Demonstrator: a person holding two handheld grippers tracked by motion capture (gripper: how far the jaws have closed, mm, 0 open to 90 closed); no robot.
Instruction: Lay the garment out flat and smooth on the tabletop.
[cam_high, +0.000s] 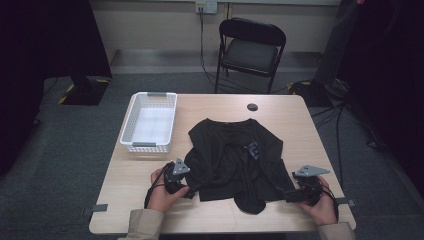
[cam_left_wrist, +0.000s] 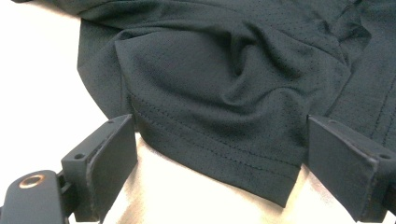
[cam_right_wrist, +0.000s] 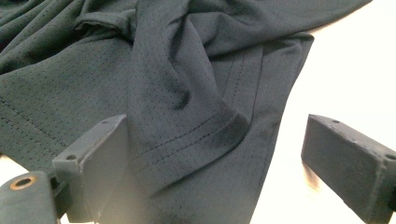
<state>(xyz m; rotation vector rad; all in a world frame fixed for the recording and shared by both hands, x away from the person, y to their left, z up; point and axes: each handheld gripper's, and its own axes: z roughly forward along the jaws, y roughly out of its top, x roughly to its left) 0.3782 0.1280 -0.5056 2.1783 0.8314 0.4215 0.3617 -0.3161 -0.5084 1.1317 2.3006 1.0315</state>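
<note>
Left gripper (cam_left_wrist: 219, 158) has its jaws spread wide, with a stitched hem corner of the black shirt (cam_left_wrist: 224, 79) sitting right in the gap between them, not pinched, just lying on the table between the two pads. Right gripper (cam_right_wrist: 215, 163) is the same deal: jaws wide apart, one jaw right up against a bunched fold of the shirt's hem (cam_right_wrist: 196, 135), the other over bare tabletop off the cloth's edge.

From the high view, the left gripper (cam_high: 189, 191) is at the shirt's near-left corner and the right gripper (cam_high: 286, 195) at its near-right corner, each held in a hand (cam_high: 162, 196) coming in from the bottom edge. The shirt (cam_high: 235, 155) is spread out rumpled in the middle of the wooden table (cam_high: 295, 125), collar pointing away from the person, lower part all wrinkled and folded over itself, with a small light print showing near the chest.

A white plastic basket (cam_high: 149, 121) sits on the table's left side, just beside the shirt but not touching it. There's a small dark round thing (cam_high: 252, 107) near the far edge, and a black folding chair (cam_high: 251, 50) stands beyond the table.
</note>
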